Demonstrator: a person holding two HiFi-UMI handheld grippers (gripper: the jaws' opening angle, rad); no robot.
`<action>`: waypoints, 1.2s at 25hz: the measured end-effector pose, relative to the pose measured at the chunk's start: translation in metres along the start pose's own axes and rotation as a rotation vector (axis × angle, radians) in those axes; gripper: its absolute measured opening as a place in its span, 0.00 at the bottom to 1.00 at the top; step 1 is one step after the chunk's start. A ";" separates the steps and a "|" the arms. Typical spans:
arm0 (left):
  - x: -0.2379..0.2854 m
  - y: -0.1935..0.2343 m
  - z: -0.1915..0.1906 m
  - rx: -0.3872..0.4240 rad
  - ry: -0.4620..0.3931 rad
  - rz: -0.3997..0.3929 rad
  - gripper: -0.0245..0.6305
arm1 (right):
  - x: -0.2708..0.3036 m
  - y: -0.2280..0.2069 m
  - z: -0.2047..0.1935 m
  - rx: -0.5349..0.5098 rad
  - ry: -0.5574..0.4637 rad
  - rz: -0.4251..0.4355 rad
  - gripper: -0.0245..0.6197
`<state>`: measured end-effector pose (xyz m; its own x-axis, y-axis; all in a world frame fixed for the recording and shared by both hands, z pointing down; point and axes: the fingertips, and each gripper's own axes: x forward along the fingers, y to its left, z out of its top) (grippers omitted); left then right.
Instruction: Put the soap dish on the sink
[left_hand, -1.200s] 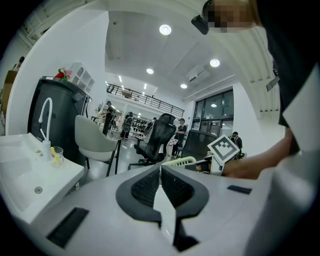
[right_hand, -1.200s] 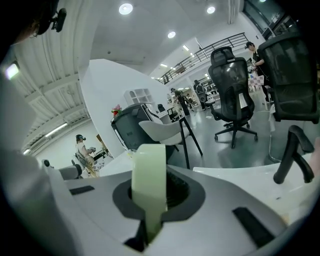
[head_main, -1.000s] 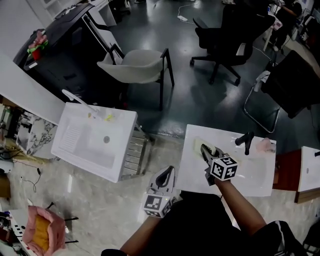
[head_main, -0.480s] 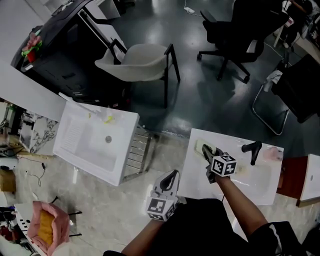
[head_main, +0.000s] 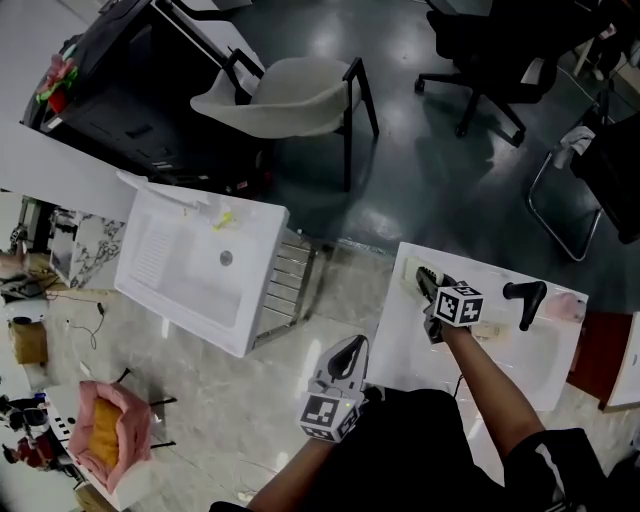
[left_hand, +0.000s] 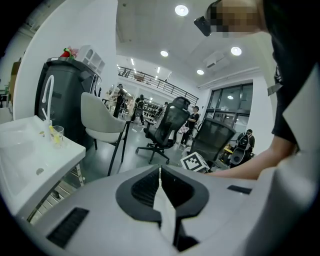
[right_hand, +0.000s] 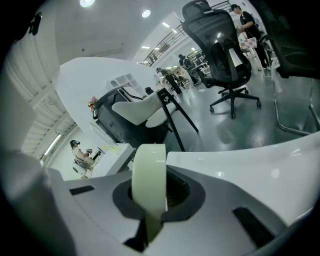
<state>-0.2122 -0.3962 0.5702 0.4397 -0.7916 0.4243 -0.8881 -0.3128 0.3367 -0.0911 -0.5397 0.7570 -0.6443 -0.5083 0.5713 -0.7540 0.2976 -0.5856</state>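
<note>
White sink unit (head_main: 190, 290) at far left with a pale tap; not involved. Grey chair (head_main: 275, 95) behind it, well apart.

Left hand-held gripper (head_main: 352, 348): jaws together, nothing between them. It hangs low off the near corner of the right-hand sink (head_main: 400, 335), probably parked clear of the working side.

Right hand-held gripper (head_main: 424, 277): jaws clamped narrow on the pale green soap dish (right_hand: 148, 172), pinched by its rim so it stands on edge. The dish is over the sink's flat back ledge, left of the black tap (head_main: 527, 300). Cannot tell if it touches the ledge.

Judgement: placement step, late. An edge grip means the dish must tip flat before release, or it may topple into the basin.
</note>
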 end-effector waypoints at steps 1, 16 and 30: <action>0.001 -0.001 0.001 -0.002 0.001 0.000 0.06 | 0.004 -0.003 -0.002 0.009 0.006 0.001 0.05; 0.013 -0.012 -0.005 -0.056 0.025 -0.019 0.06 | 0.019 -0.038 -0.011 0.073 0.049 -0.031 0.14; 0.029 -0.009 -0.016 -0.073 0.053 -0.006 0.06 | 0.013 -0.067 -0.003 0.039 0.073 -0.115 0.30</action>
<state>-0.1890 -0.4080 0.5923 0.4534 -0.7603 0.4651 -0.8740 -0.2772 0.3990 -0.0496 -0.5636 0.8054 -0.5627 -0.4766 0.6755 -0.8188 0.2086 -0.5348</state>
